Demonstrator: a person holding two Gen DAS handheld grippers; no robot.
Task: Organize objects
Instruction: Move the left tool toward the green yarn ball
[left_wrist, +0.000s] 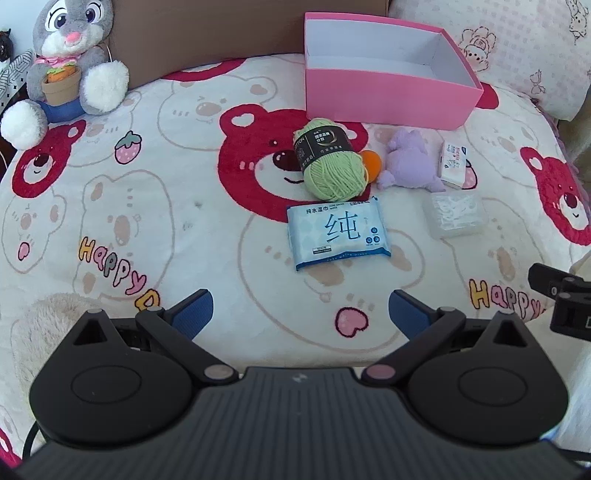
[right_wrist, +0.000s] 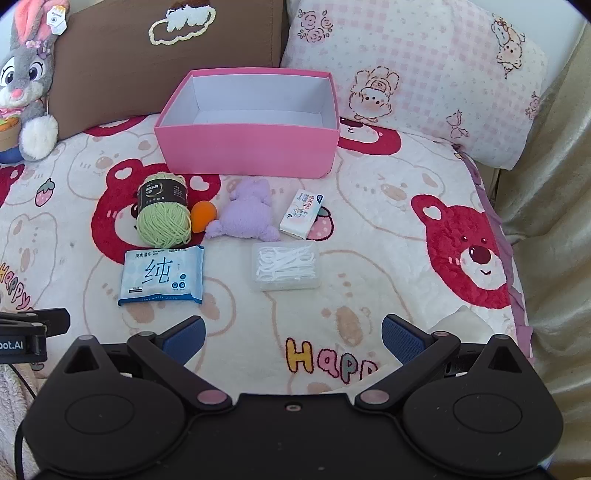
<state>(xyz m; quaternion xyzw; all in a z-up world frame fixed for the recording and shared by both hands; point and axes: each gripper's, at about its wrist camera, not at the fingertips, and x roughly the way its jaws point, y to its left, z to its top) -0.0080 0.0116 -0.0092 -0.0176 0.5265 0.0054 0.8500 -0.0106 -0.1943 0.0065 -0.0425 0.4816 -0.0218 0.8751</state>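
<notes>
An empty pink box (left_wrist: 384, 96) (right_wrist: 247, 149) stands at the back of the bed. In front of it lie a green yarn ball (left_wrist: 332, 162) (right_wrist: 162, 218), an orange ball (left_wrist: 371, 162) (right_wrist: 203, 216), a purple plush toy (left_wrist: 412, 162) (right_wrist: 247, 216), a small tissue pack (left_wrist: 453, 164) (right_wrist: 301, 214), a clear box of floss picks (left_wrist: 456, 216) (right_wrist: 286, 267) and a blue wet-wipes pack (left_wrist: 338, 232) (right_wrist: 162, 277). My left gripper (left_wrist: 301, 314) is open and empty, just short of the wipes. My right gripper (right_wrist: 293, 334) is open and empty, short of the floss box.
A grey bunny plush (left_wrist: 62, 62) (right_wrist: 22, 85) sits at the back left by a brown cushion (right_wrist: 170, 51). A pink checked pillow (right_wrist: 413, 70) lies at the back right. The bed edge and a beige cover (right_wrist: 554, 221) run along the right.
</notes>
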